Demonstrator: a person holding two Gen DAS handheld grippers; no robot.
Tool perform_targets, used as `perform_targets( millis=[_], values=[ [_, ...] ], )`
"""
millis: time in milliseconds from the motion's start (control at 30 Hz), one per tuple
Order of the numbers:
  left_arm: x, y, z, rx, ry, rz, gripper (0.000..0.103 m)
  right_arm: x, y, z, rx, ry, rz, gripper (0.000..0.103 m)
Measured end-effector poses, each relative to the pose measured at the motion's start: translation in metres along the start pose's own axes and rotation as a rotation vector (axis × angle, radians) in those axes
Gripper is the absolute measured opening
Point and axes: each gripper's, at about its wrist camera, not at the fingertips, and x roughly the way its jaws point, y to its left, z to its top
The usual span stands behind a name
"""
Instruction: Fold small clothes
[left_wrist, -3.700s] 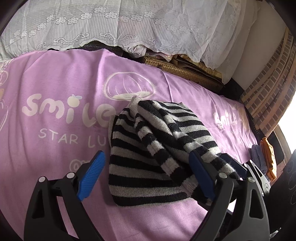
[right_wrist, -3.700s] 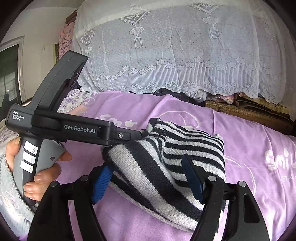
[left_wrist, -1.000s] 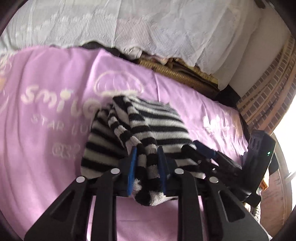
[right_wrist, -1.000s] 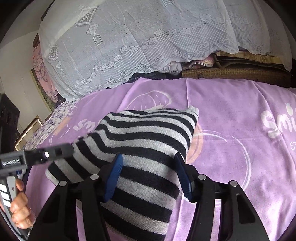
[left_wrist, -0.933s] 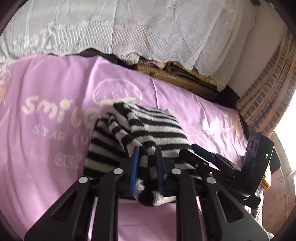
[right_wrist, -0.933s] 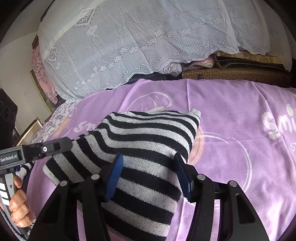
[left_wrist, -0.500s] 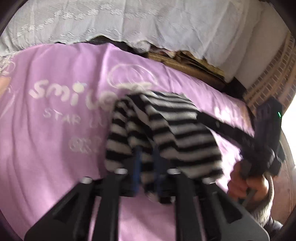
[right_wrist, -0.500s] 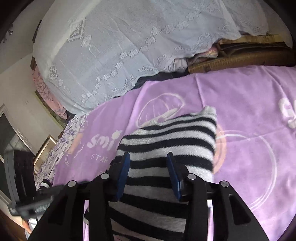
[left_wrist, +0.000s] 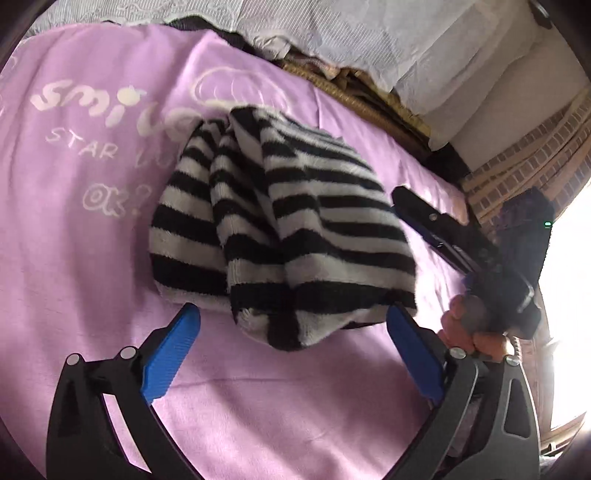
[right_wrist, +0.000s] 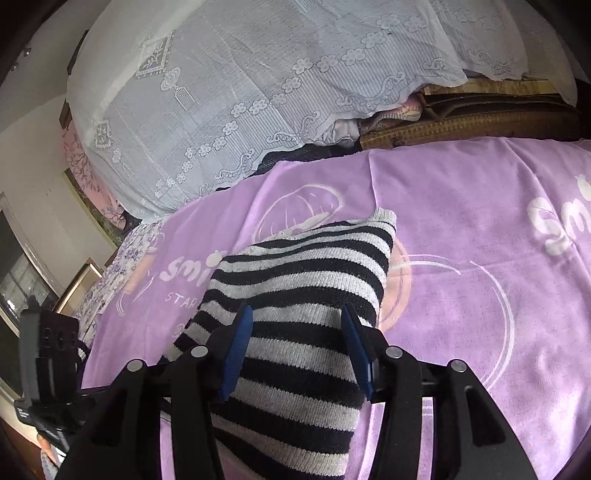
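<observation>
The left tool (left_wrist: 291, 347) had released the striped sweater (left_wrist: 280, 229), jaws now spread at six o'clock; the right tool (right_wrist: 295, 347) straddled the fold loosely, suggesting the fold was set.

The sweater (left_wrist: 295, 221) is knit in black and pale grey-white horizontal stripes, its fuzzy hem edge white. The blanket (left_wrist: 92, 258) under it is lilac purple, printed with white lettering and a white round cartoon motif at 12 o'clock of the sweater. Both grippers, left gripper (left_wrist: 291, 354) and right gripper (right_wrist: 297, 347), are black with ribbed blue pads (left_wrist: 170, 354). The lace cover (right_wrist: 258, 74) is white with flower borders. A brown woven mat (right_wrist: 461, 127) lies behind.
</observation>
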Motion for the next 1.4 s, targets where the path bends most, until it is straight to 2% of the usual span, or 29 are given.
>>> perform_targets(
  millis=[33, 100, 133, 200, 367, 467, 533, 600, 667, 700, 800, 867, 967, 1000, 1033, 1100, 1267, 1400],
  values=[
    [0.002, 0.000, 0.000, -0.001, -0.005, 0.011, 0.070, 0.000, 0.000, -0.001, -0.001, 0.000, -0.004, 0.051],
    [0.004, 0.000, 0.005, -0.001, 0.012, -0.040, 0.042, 0.001, 0.000, -0.001, -0.003, -0.001, -0.013, 0.051],
    [0.000, -0.002, 0.007, 0.005, -0.010, -0.032, 0.034, 0.001, 0.000, -0.001, -0.001, -0.001, -0.014, 0.051],
    [-0.010, -0.015, 0.011, 0.067, -0.062, 0.011, 0.030, 0.001, 0.000, 0.000, 0.005, -0.004, -0.012, 0.050],
    [-0.045, -0.041, 0.031, 0.173, -0.182, 0.052, 0.030, -0.004, 0.020, 0.011, -0.013, -0.031, 0.022, 0.048],
    [-0.051, -0.033, 0.042, 0.168, -0.213, 0.093, 0.030, 0.004, 0.041, 0.018, -0.055, -0.026, 0.040, 0.048],
    [-0.045, -0.018, 0.040, 0.150, -0.197, 0.127, 0.030, 0.027, 0.049, 0.015, -0.073, 0.027, 0.029, 0.048],
    [-0.021, 0.010, 0.036, 0.091, -0.129, 0.169, 0.030, 0.060, 0.046, 0.005, -0.073, 0.102, 0.022, 0.044],
    [0.000, 0.038, 0.029, 0.007, -0.067, 0.147, 0.035, 0.073, 0.049, -0.004, -0.135, 0.087, -0.008, 0.037],
    [0.000, 0.044, 0.026, -0.020, -0.072, 0.114, 0.037, 0.073, 0.052, -0.008, -0.163, 0.077, -0.019, 0.037],
    [-0.009, 0.034, 0.027, 0.000, -0.075, 0.130, 0.038, 0.070, 0.043, -0.004, -0.115, 0.092, 0.026, 0.037],
    [-0.015, 0.023, 0.024, 0.028, -0.078, 0.182, 0.043, 0.068, 0.037, -0.004, -0.105, 0.090, 0.061, 0.037],
    [-0.035, 0.002, 0.025, 0.092, -0.141, 0.300, 0.059, 0.063, 0.039, -0.004, -0.123, 0.078, 0.070, 0.037],
    [-0.042, -0.003, 0.028, 0.112, -0.173, 0.328, 0.068, 0.060, 0.040, -0.002, -0.112, 0.076, 0.073, 0.038],
    [-0.050, -0.009, 0.030, 0.128, -0.205, 0.345, 0.077, 0.057, 0.039, 0.001, -0.099, 0.074, 0.080, 0.038],
    [-0.058, -0.023, 0.039, 0.162, -0.250, 0.338, 0.083, 0.049, 0.036, 0.008, -0.069, 0.061, 0.096, 0.038],
    [-0.031, -0.039, 0.067, 0.210, -0.220, 0.357, 0.083, 0.041, 0.014, 0.031, -0.010, 0.005, 0.055, 0.038],
    [0.007, -0.022, 0.083, 0.149, -0.151, 0.394, 0.083, 0.058, -0.003, 0.046, 0.019, 0.016, 0.025, 0.036]
  ],
)
